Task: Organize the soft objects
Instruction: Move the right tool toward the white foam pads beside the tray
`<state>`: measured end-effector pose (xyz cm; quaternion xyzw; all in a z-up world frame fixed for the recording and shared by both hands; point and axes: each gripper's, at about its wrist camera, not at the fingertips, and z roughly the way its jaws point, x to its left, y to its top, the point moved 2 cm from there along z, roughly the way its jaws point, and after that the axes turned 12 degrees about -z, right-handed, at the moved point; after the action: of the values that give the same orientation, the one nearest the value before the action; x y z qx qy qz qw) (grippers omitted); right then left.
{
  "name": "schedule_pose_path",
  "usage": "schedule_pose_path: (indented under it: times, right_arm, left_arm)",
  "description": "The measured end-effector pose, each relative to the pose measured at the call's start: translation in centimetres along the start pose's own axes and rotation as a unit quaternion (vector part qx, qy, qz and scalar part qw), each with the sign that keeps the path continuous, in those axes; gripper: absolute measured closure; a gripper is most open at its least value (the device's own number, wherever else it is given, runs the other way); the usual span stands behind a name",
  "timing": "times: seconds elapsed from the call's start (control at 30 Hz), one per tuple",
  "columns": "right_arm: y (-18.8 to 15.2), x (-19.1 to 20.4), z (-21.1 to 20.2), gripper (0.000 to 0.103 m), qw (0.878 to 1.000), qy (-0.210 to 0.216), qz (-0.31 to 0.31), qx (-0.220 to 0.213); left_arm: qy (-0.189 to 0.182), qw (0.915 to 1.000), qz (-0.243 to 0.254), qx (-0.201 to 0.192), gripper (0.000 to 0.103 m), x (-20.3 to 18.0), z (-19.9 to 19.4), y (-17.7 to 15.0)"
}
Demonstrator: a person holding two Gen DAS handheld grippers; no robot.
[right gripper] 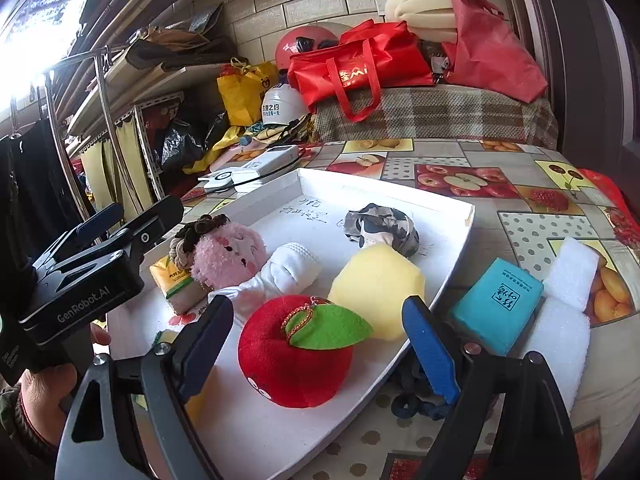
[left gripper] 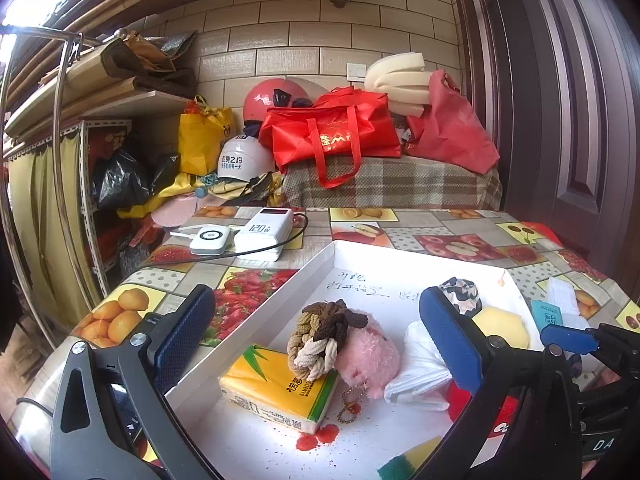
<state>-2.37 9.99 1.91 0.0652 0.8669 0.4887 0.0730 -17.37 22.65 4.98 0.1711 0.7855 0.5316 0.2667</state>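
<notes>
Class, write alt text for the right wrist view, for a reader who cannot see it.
A plush red apple sits in a white tray between the open right gripper fingers, untouched. Behind it lie a yellow sponge, white socks and a pink plush.

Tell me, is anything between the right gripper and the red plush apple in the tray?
Nothing visible is. The red plush apple lies in the white tray directly ahead of the open right gripper, between its fingers, the pads not touching it.
</notes>
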Motion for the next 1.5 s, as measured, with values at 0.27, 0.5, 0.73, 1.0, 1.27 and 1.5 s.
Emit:
schedule_pose_path:
  times: [0.27, 0.5, 0.73, 1.0, 1.27, 1.5]
  right_arm:
    - [-1.1, -4.1, -5.1, 0.016, 0.99, -0.082, 0.062, -0.093]
    - [-3.7, -12.3, -6.8, 0.016, 0.979, -0.171, 0.108, 0.021]
    - [-2.7, -9.2, -5.7, 0.016, 0.985, -0.168, 0.016, 0.02]
    - [-2.4, -6.9, 1.8, 0.015, 0.975, -0.114, -0.111, 0.152]
    - [-4.7, -7.3, -1.3, 0.015, 0.974, -0.103, -0.124, 0.158]
    - [-6.5, -8.8, -7.9, 0.015, 0.991, -0.083, -0.053, 0.087]
  left_arm:
    - [-0.004, 1.0, -0.008, 0.0, 0.0, 0.2, -0.1, 0.1]
    - [-0.005, 0.9999, -0.008, 0.004, 0.0, -0.1, 0.1, 0.1]
    - [-0.004, 1.0, -0.008, 0.005, 0.0, 0.0, 0.1, 0.0]
    - [-0.009, 0.9999, -0.01, 0.007, 0.0, -0.3, 0.1, 0.1]
    - [-0.019, 0.9998, -0.004, -0.003, 0.0, -0.8, -0.5, 0.0]
    - [-0.14, 0.9896, 0.006, 0.033, 0.0, -5.4, -4.6, -2.0]
